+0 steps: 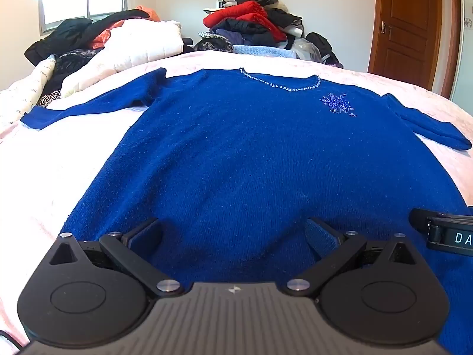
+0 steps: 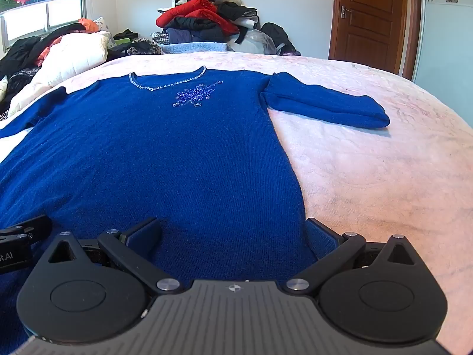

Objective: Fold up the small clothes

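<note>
A royal-blue knit sweater (image 1: 236,153) lies flat, front up, on a pale pink bed (image 1: 44,171), with a beaded neckline and a beaded flower motif (image 1: 338,104) on the chest. Both sleeves are spread outward. My left gripper (image 1: 233,236) is open over the sweater's lower hem, left of centre. My right gripper (image 2: 233,236) is open over the hem at the sweater's (image 2: 165,153) right edge; its right finger sits at the garment's side seam. Each gripper's tip shows in the other's view, at the right edge of the left wrist view (image 1: 443,230) and the left edge of the right wrist view (image 2: 20,233).
A pile of red, black and blue clothes (image 1: 251,20) stands at the far side of the bed. A white quilt and dark garments (image 1: 133,41) lie at the far left. A brown wooden door (image 2: 369,14) is at the far right. Bare pink bedspread (image 2: 384,162) lies right of the sweater.
</note>
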The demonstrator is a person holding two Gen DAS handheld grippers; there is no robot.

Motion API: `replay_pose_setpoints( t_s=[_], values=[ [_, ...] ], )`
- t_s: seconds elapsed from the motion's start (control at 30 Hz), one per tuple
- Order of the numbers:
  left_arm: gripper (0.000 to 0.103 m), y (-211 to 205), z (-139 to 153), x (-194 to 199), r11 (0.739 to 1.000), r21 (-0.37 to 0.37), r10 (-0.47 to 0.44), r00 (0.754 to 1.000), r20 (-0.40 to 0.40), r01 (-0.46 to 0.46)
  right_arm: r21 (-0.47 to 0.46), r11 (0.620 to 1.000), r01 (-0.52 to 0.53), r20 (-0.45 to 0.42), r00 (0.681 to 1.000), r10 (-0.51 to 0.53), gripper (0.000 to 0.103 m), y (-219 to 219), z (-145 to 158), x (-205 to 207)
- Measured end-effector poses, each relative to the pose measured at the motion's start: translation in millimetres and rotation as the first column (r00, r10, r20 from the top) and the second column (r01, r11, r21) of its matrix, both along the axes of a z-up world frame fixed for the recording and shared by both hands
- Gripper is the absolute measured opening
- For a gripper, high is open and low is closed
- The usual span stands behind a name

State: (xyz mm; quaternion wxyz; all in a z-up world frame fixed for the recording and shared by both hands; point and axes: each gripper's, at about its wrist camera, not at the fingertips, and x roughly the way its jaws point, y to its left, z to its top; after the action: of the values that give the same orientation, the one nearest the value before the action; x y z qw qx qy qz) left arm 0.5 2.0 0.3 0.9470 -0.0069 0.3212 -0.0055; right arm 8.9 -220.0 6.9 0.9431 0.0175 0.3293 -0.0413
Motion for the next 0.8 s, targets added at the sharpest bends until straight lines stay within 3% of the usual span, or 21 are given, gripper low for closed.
replay_pose_setpoints(
  t_s=[0.8],
  values=[
    [0.103, -1.0, 0.0, 0.8, 0.999, 0.03, -0.029, 1.0, -0.005, 0.029, 0.003, 1.0, 0.0, 0.001, 1.0, 0.0, 0.103, 0.5, 0.2, 0.2]
  ],
)
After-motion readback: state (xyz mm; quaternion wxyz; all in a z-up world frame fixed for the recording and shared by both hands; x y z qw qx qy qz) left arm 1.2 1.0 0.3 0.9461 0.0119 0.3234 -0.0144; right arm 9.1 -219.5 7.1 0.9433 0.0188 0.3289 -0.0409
